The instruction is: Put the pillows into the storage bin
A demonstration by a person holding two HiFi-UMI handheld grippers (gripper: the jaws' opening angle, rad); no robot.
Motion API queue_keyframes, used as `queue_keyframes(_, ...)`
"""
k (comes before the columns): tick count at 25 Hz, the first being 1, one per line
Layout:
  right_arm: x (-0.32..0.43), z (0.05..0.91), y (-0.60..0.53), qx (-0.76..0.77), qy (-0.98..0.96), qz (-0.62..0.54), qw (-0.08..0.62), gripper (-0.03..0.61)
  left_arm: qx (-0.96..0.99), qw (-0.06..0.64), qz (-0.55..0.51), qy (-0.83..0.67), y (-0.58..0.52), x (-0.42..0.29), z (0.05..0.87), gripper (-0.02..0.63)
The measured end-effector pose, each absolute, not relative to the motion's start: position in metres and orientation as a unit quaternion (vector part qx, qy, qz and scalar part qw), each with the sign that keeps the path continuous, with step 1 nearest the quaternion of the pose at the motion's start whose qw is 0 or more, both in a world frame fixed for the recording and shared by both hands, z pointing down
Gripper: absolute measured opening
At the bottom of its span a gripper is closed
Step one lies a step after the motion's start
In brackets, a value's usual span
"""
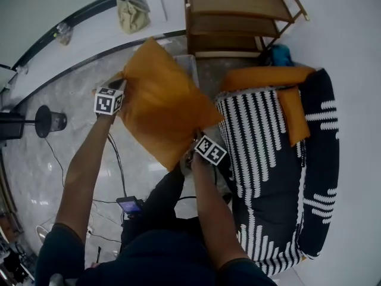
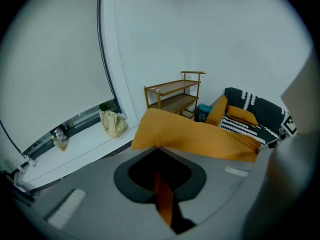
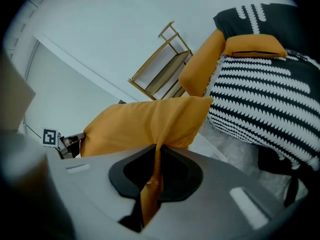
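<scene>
I am holding one orange pillow (image 1: pixel 161 109) in the air with both tools. The left hand-held gripper (image 1: pixel 121 86) is pinching the pillow's far left corner, its jaws closed tight on a fold of orange fabric. The right hand-held gripper (image 1: pixel 195 145) is clamping the near right corner the same way. The pillow is hanging tilted above the marble floor (image 1: pixel 59 154) and is covering most of the pale storage bin (image 1: pixel 190 64), whose rim is showing just past the pillow's top edge.

A wooden shelf unit (image 1: pixel 238 16) is standing against the wall beyond the bin, close to it. To the right, a sofa (image 1: pixel 268 177) under a black and white patterned cover is running along the wall, and the pillow's right corner is hanging just beside its edge. Two more orange cushions (image 1: pixel 268 76) are lying at the sofa's far end, with a blue object (image 1: pixel 280 55) tucked between sofa and shelf. A beige bag (image 1: pixel 132 14) is sitting on the white ledge (image 1: pixel 83 37) at upper left. Black cables (image 1: pixel 116 154) are trailing over the floor by my left arm, near a small lit device (image 1: pixel 129 204). The widest open floor is lying to the left of the pillow.
</scene>
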State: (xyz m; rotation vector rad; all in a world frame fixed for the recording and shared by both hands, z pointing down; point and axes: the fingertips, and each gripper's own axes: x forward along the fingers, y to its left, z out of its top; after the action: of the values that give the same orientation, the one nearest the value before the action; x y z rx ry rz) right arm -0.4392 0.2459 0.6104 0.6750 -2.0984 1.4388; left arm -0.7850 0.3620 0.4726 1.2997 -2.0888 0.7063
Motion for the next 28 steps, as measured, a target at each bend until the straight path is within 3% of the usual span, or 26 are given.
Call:
queue_keyframes(11, -0.490, 0.692, 0.303, 0.250, -0.679, 0.623, 0.298, 0.031, 0.487, 0.305, 0.310, -0.757, 0.363, -0.835, 0.509, 0.006)
queue_keyframes(14, -0.489, 0.722, 0.322, 0.235, -0.658, 0.611, 0.373, 0.184, 0.490, 0.294, 0.309, -0.760, 0.353, -0.846, 0.513, 0.016)
queue_keyframes(15, -0.484, 0.729, 0.324, 0.234, -0.659, 0.592, 0.401, 0.195, 0.496, 0.289, 0.304, -0.761, 0.348, -0.847, 0.514, 0.000)
queue_keyframes(20, -0.464, 0.738, 0.313, 0.235, -0.671, 0.529, 0.463, 0.195, 0.519, 0.277, 0.304, -0.750, 0.323, -0.841, 0.523, 0.002)
queue_keyframes(28, -0.456, 0.699, 0.247, 0.251, -0.731, 0.463, 0.435, 0.195, 0.542, 0.272, 0.263, -0.750, 0.289, -0.818, 0.522, 0.003)
